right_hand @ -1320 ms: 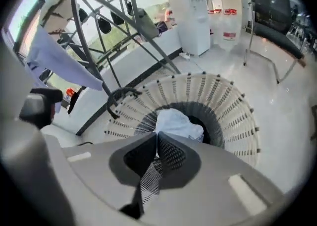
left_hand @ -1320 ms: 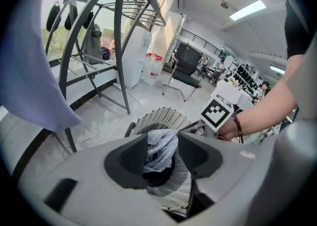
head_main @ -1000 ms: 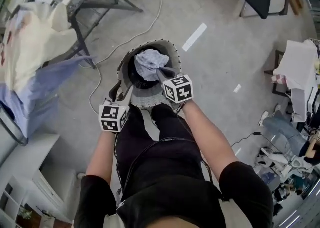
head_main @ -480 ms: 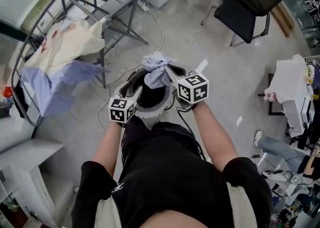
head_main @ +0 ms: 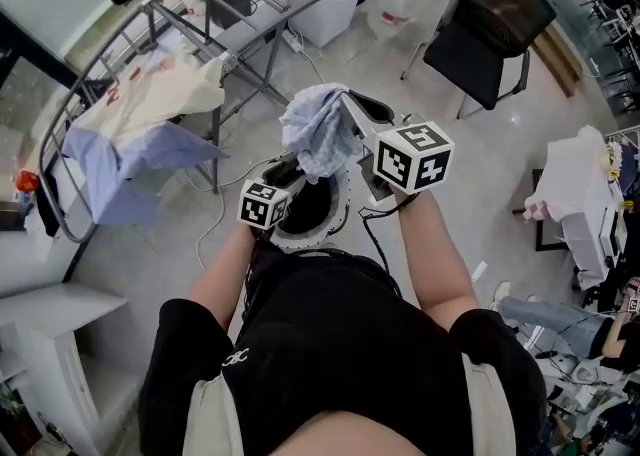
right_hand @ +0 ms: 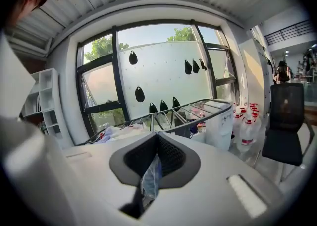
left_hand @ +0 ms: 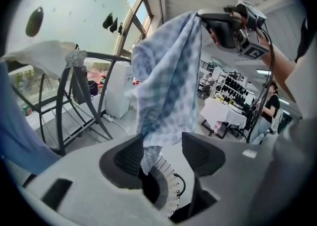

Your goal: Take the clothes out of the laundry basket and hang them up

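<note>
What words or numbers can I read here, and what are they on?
No words or numbers can be read.
Marker cube: black-and-white squares, no letters.
Bottles: red labels, too small to read.
Shirt logo: small white sign, too blurred to read.

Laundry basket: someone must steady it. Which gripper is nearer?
Left. The left gripper, jaws just opened wider around the cloth's tail, sits at the laundry basket's rim; the right gripper, shut on the cloth, is high above it.
</note>
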Motion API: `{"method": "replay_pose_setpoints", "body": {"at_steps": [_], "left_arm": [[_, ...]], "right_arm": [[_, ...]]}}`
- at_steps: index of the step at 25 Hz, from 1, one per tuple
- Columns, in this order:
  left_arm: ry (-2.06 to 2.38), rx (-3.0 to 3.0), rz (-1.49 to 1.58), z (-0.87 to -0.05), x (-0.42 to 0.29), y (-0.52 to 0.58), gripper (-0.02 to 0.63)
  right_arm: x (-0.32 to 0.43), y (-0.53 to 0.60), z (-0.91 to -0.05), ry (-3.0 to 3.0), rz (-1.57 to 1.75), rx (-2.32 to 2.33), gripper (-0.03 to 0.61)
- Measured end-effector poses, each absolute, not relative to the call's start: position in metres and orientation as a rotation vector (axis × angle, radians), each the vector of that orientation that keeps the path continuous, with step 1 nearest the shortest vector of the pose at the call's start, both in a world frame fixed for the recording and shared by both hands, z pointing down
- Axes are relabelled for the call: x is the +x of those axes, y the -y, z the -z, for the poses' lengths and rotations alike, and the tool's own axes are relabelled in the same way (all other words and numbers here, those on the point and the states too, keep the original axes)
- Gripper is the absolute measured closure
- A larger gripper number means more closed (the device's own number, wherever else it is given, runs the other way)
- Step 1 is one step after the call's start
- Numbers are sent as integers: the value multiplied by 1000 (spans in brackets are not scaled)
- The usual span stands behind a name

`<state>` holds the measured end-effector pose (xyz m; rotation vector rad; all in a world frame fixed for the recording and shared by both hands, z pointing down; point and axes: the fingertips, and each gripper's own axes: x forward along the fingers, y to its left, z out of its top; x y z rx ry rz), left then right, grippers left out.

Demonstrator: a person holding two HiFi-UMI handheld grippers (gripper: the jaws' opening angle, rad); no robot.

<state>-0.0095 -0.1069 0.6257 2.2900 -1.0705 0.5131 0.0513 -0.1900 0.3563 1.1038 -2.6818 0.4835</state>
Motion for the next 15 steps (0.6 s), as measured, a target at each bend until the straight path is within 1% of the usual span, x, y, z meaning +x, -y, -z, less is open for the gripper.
{"method": "replay_pose_setpoints", "body": {"at_steps": [6,7,8,9,10,11,15], "left_arm": [[941,2395,-548,-626,43,113,318],[943,2403,-575,-627,48,115,319],[963,2411,-602,-627,50,118,343],[994,2415,-621,-625,51,122,420],[1026,2416,-630,-623,50,125,517],[1052,2416,-629,-619,47,127,588],[1099,2380,-566,-612,23,124,597]], "right_arm": [[52,189,-312,2732,-444,1126,558],[53,189,-310,2734,-432,1130,558],[55,190,-307,2734,-424,1139,558],[58,191,-306,2732,-420,1151,558],[62,193,-305,2729,-420,1165,558],[67,195,-304,2725,-422,1179,558],[86,203,-313,2690,-425,1234,558]]}}
